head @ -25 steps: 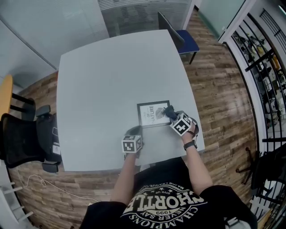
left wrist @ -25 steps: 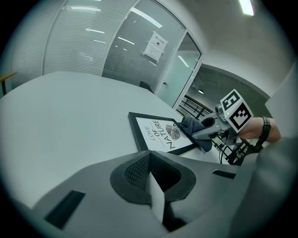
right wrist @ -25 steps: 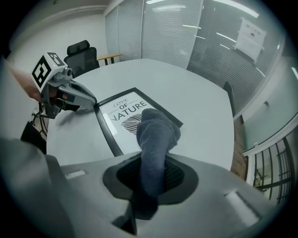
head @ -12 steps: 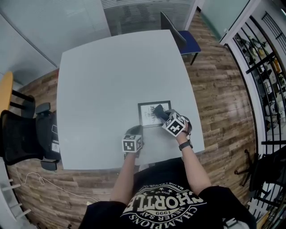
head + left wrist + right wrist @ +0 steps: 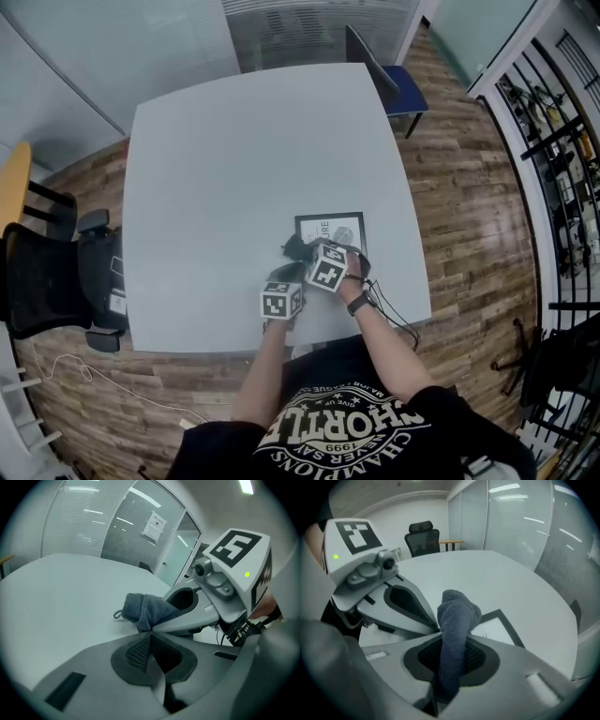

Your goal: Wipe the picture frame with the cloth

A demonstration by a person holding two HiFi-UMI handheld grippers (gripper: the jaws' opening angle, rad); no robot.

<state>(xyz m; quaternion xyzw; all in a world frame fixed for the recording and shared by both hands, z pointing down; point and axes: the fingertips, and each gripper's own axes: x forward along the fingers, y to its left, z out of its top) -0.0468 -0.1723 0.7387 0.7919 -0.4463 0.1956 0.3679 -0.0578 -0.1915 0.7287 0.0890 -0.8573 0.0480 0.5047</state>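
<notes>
Clamping the cloth so its wad overhangs for wiping, the right tongs sit beside the picture frame; the left tongs wait closed and empty.

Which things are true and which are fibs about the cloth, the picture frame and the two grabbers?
1. The right gripper holds the grey cloth. True.
2. The left gripper is wide open. False: its fingers are shut together, with nothing between them.
3. The picture frame stands upright. False: it lies flat on the white table.
4. A blue chair stands at the table's far side. True.
</notes>
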